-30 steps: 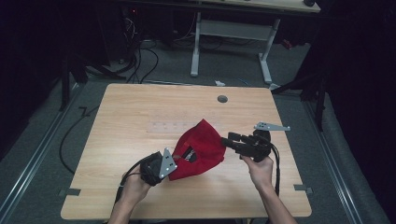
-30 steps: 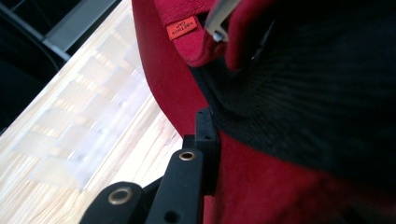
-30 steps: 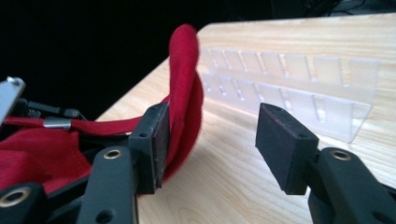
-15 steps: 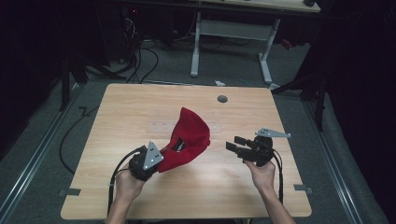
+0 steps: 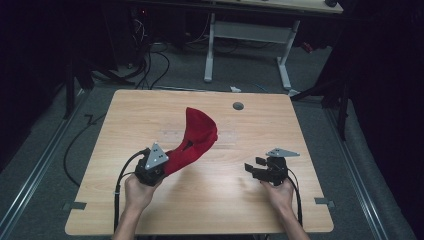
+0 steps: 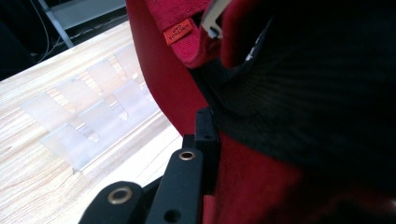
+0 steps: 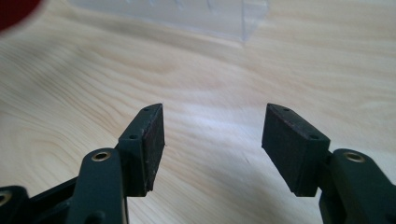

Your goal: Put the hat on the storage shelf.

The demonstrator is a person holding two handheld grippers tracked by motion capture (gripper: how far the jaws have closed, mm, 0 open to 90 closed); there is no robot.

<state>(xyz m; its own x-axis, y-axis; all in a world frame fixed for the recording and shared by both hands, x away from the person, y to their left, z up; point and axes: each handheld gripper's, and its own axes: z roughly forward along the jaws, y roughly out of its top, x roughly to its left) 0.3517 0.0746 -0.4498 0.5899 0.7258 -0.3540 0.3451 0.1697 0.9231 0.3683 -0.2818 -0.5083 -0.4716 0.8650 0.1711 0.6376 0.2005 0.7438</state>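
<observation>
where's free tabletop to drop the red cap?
Bare wood lies between the left claw and the open right claw, along the table left edge, and on the right side below the grey grommet. The middle is crowded: the red cap hangs over the clear plastic rack.

Left gripper view: red cap (image 6: 261, 177) covers one jaw of the left gripper (image 6: 205, 140), cap cut off top, right and bottom; label (image 6: 180, 32) text too blurred to read. Right gripper view: clear plastic piece (image 7: 187, 14) cropped at top edge.
</observation>
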